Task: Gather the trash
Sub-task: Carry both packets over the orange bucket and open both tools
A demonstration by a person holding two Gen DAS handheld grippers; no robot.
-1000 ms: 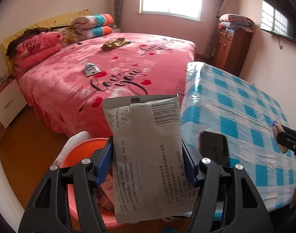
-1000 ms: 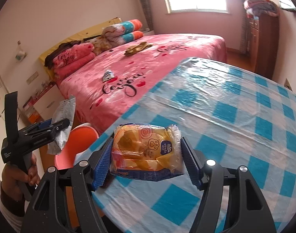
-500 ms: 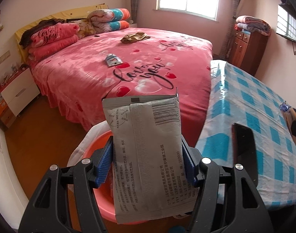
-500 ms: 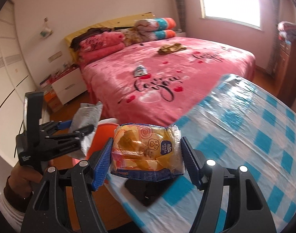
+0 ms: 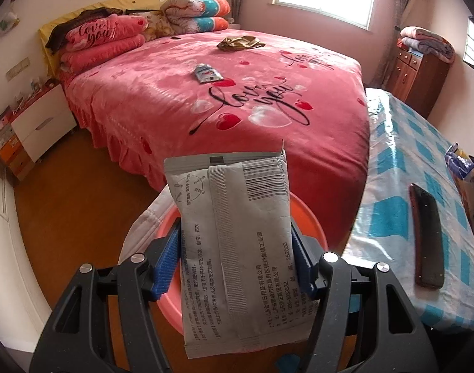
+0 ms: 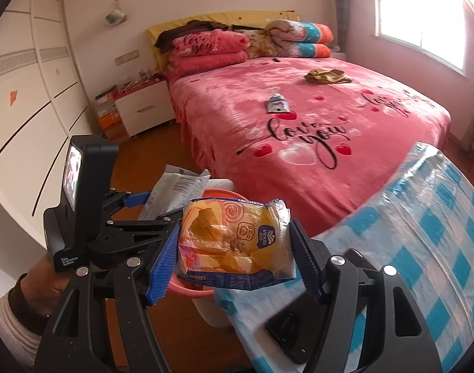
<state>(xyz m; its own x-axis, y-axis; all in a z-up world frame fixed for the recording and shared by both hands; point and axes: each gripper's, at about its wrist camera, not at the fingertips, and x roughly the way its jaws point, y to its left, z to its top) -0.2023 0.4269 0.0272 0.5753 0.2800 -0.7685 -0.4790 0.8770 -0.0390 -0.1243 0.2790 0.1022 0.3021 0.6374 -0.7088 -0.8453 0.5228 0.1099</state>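
**Both grippers loaded, trash at the bin**

L gripper [image 5: 237, 267] is clenched on a grey pouch [image 5: 237, 233], pads on its two long edges, pouch standing upright right over the orange bin [image 5: 308, 220]. R gripper [image 6: 234, 258] grips a yellow wrapper [image 6: 234, 242] side to side, just beside the bin [image 6: 193, 286], w/ the table [image 6: 423, 217] edge under it. A phone [image 5: 428, 239] lies on the table near the bin. Two more scraps, a small tube [image 5: 207, 73] and a gold wrapper [image 5: 240, 43], sit on the bed [image 5: 268, 118], well beyond the bin.

Handling, my read: both packs look light, thin, crinkly, prob. empty and slick film. Edge grip buckles them easily; pinching across the flat middle seems safer. Not fragile, should drop cleanly.
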